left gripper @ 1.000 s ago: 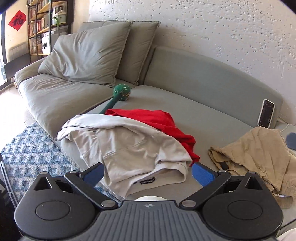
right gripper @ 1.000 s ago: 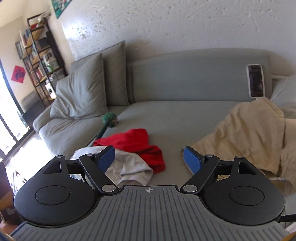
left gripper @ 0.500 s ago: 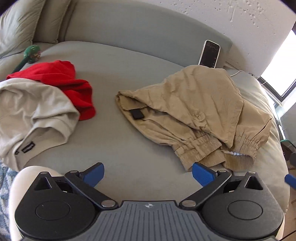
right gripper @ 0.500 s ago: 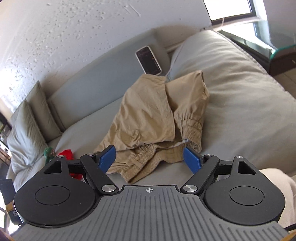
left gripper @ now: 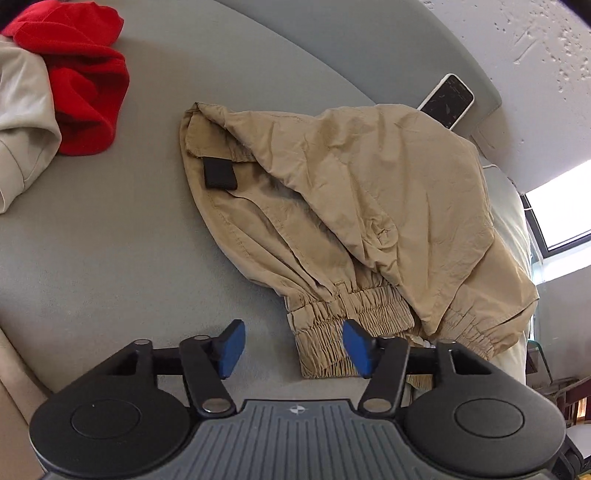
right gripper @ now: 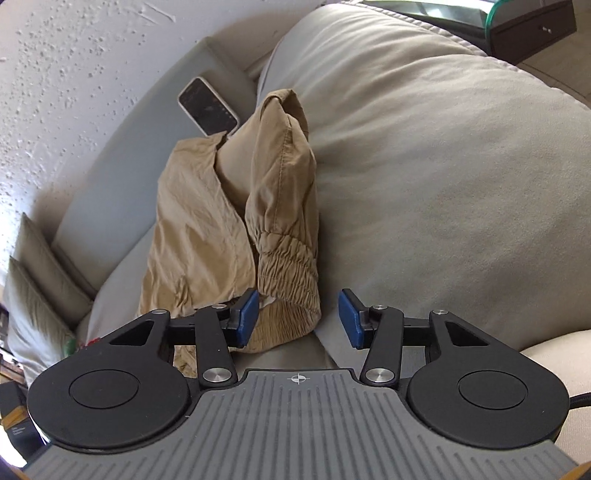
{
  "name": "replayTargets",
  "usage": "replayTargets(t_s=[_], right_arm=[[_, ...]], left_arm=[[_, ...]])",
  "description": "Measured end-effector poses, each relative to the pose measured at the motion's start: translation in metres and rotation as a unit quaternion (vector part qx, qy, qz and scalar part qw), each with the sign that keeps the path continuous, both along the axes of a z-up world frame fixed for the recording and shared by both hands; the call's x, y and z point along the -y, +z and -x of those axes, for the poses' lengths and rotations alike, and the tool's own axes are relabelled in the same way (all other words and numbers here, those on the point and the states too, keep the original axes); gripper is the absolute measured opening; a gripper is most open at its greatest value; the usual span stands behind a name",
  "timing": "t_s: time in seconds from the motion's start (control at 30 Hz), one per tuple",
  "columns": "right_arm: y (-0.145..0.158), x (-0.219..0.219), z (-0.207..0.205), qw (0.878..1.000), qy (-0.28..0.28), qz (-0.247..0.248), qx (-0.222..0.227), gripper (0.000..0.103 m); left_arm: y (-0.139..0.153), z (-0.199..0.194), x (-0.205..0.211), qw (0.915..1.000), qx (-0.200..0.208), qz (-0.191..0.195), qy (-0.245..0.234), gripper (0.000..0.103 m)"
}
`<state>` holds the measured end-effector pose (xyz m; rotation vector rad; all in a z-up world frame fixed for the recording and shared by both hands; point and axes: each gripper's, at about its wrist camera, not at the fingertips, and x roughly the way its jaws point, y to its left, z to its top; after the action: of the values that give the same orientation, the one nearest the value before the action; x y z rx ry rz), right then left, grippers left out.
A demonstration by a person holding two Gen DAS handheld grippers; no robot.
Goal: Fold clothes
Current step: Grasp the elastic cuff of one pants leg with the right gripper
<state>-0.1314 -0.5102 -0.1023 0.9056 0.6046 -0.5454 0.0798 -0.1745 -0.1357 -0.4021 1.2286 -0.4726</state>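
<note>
Crumpled tan trousers (left gripper: 354,192) with elastic cuffs lie on the grey sofa seat (left gripper: 110,229); they also show in the right wrist view (right gripper: 207,221). My left gripper (left gripper: 293,349) is open, its blue pads on either side of one gathered cuff (left gripper: 325,343) at the near end. My right gripper (right gripper: 298,319) is open, with another elastic cuff (right gripper: 288,273) just ahead between the pads, lying against a large cushion. A red garment (left gripper: 85,92) and a beige garment (left gripper: 22,122) lie at the far left.
A phone (left gripper: 447,99) leans on the sofa back behind the trousers, also in the right wrist view (right gripper: 208,107). A big beige cushion (right gripper: 443,166) fills the right. A glass table (right gripper: 480,11) stands beyond it. Pillows (right gripper: 33,266) sit far left.
Both grippers have swung right from the red and beige garments to the tan trousers and moved in close to their cuffs. Both stay open.
</note>
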Motion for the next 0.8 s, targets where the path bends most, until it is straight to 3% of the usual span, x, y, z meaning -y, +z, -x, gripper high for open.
replayTargets(t_s=[0.03, 0.13, 0.2, 0.3, 0.43, 0.53, 0.63, 0.8], right_arm=[[-0.001, 0.001, -0.003, 1.0, 0.003, 0.002, 0.0, 0.052], [-0.001, 0.003, -0.013, 1.0, 0.011, 0.02, 0.0, 0.072], [0.003, -0.001, -0.023, 0.998, 0.018, 0.053, -0.016, 0.072], [0.008, -0.015, -0.041, 0.988, 0.048, 0.125, -0.075, 0.071], [0.009, -0.045, -0.05, 0.959, 0.082, 0.235, -0.138, 0.071], [-0.004, -0.057, -0.058, 0.935, 0.102, 0.282, -0.189, 0.069], [-0.015, -0.057, -0.069, 0.913, 0.097, 0.325, -0.227, 0.057], [-0.013, -0.065, -0.077, 0.888, 0.103, 0.377, -0.242, 0.047]], left_arm=[[-0.001, -0.002, -0.001, 0.9999, -0.007, 0.005, 0.01, 0.067], [-0.002, -0.001, -0.009, 0.9979, -0.017, 0.049, 0.039, 0.075], [0.003, 0.003, -0.007, 0.9977, 0.009, 0.05, 0.046, 0.075], [0.01, 0.008, -0.002, 0.998, 0.041, 0.044, 0.017, 0.075], [0.012, 0.013, -0.004, 0.9969, 0.057, 0.054, 0.004, 0.075], [0.009, 0.015, -0.007, 0.9971, 0.055, 0.052, -0.001, 0.075], [0.007, 0.018, -0.011, 0.9972, 0.049, 0.055, -0.008, 0.075], [0.009, 0.023, -0.021, 0.9967, 0.057, 0.056, -0.015, 0.075]])
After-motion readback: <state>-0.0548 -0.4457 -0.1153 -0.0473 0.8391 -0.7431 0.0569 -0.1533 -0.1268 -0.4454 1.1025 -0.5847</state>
